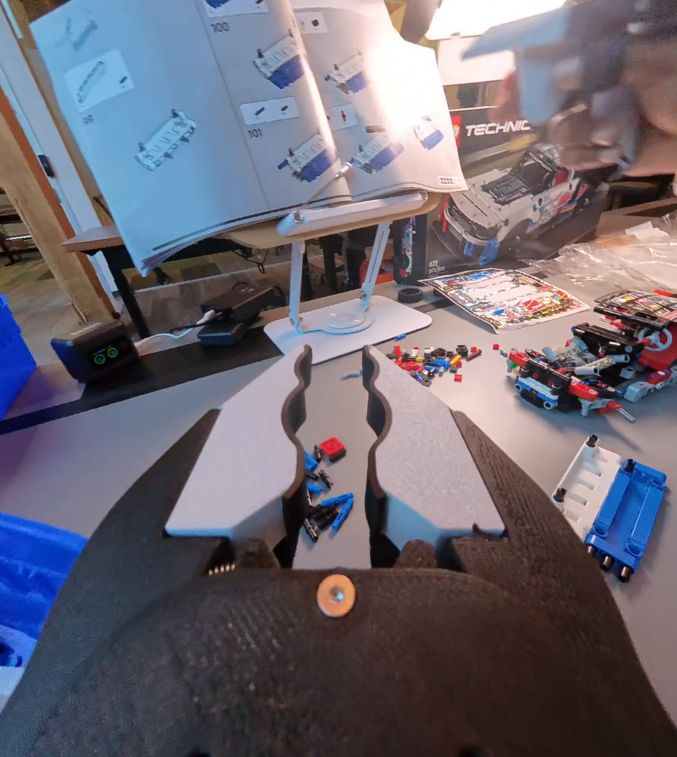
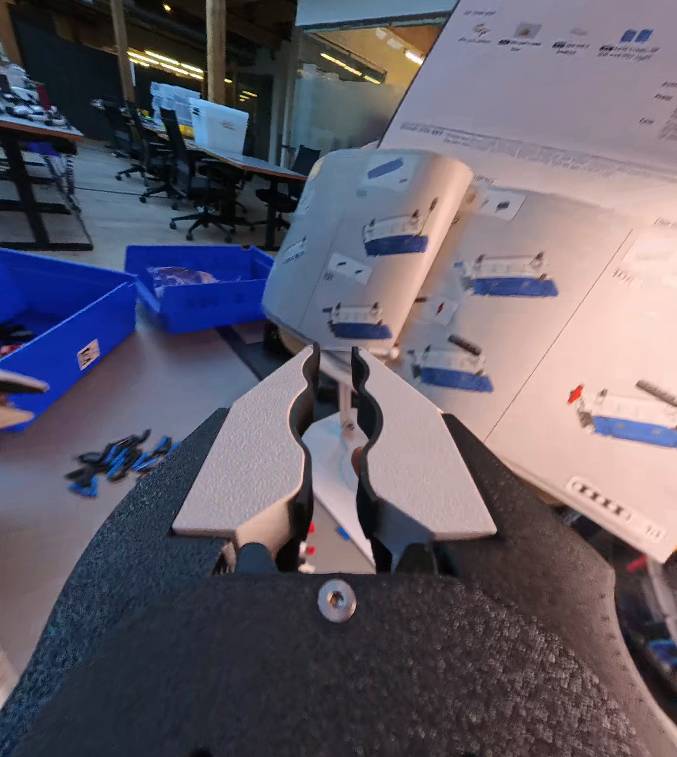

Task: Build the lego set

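2 lego pieces, 1 white (image 1: 580, 476) and 1 blue (image 1: 627, 517), are joined side by side and laid flat on the grey table (image 1: 431, 418). Black pins are seen at the ends. The left gripper (image 1: 336, 353) and the right gripper (image 2: 335, 354) are held empty, fingers narrowly apart.

The left hand-held gripper (image 1: 337, 356) has rough, grainy black plastic and matt grey fingers (image 1: 246, 442). The counter (image 1: 451, 430) looks smooth and matt grey. The instruction booklet (image 1: 189, 135) is paper with a slight sheen; blue bins (image 2: 189, 295) and blue-and-white panel (image 1: 611, 504) are glossy plastic. Crinkled clear plastic bags (image 1: 648, 254) shine.
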Available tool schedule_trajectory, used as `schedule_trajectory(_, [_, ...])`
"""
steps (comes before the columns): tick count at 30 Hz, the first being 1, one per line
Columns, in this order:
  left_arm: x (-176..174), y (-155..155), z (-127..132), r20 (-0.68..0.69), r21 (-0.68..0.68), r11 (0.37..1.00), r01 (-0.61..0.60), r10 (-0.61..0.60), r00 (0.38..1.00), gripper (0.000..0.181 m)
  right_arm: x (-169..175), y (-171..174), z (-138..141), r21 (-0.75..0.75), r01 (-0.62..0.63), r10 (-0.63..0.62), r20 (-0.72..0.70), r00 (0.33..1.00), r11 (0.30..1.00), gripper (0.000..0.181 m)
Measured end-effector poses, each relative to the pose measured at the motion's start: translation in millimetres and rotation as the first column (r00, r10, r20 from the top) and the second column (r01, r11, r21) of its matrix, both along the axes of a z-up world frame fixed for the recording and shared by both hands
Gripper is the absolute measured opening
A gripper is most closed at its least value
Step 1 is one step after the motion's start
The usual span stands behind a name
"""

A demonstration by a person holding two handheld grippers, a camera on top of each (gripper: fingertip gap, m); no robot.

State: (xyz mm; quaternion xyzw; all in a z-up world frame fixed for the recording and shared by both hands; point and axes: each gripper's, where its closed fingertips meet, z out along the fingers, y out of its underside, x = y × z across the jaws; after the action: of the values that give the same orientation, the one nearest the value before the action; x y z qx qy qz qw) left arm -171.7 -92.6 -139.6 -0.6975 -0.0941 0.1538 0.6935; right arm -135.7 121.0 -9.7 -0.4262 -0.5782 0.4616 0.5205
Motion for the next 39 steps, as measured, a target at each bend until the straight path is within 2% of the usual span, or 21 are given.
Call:
schedule_trajectory(2, [-7,-6,4,0.013,0.019,0.999,-0.027,0.027,1.0,0.022,36,-21,-25,-0.041,-0.059,0.061,0.038,0.997,0.997,0.014])
schedule_trajectory(6, [-14,-14,9,0.021,0.042,0.997,-0.058,0.057,0.998,0.022,103,-55,-65,-0.127,-0.1,0.108,0.053,0.993,0.987,0.014])
schedule_trajectory(11, [-23,-18,7,0.015,0.033,0.995,-0.092,0.091,0.996,0.021,150,-79,-97,-0.228,-0.124,0.121,-0.029,0.992,0.966,0.013])
schedule_trajectory(13, [-27,-19,3,0.012,0.019,0.994,-0.108,0.107,0.994,0.018,154,-74,-106,-0.257,-0.114,0.102,-0.062,0.993,0.96,0.013])
schedule_trajectory(16, [-28,-17,-4,0.011,-0.014,0.994,-0.11,0.11,0.994,0.016,151,-66,-117,-0.297,-0.11,0.103,-0.037,0.994,0.949,0.014])
schedule_trajectory(23, [-14,2,-25,-0.022,-0.125,0.991,-0.049,0.047,0.999,0.017,151,-64,-137,-0.263,-0.101,0.105,0.001,0.994,0.959,0.014])
schedule_trajectory(31, [-22,1,-32,0.005,-0.165,0.983,-0.083,0.085,0.996,0.016,153,-61,-137,-0.253,-0.085,0.087,-0.003,0.996,0.964,0.013])
schedule_trajectory(39, [5,23,-32,0.03,-0.146,0.988,0.041,-0.037,0.999,0.02,152,-59,-139,-0.249,-0.07,0.073,0.003,0.997,0.966,0.013])
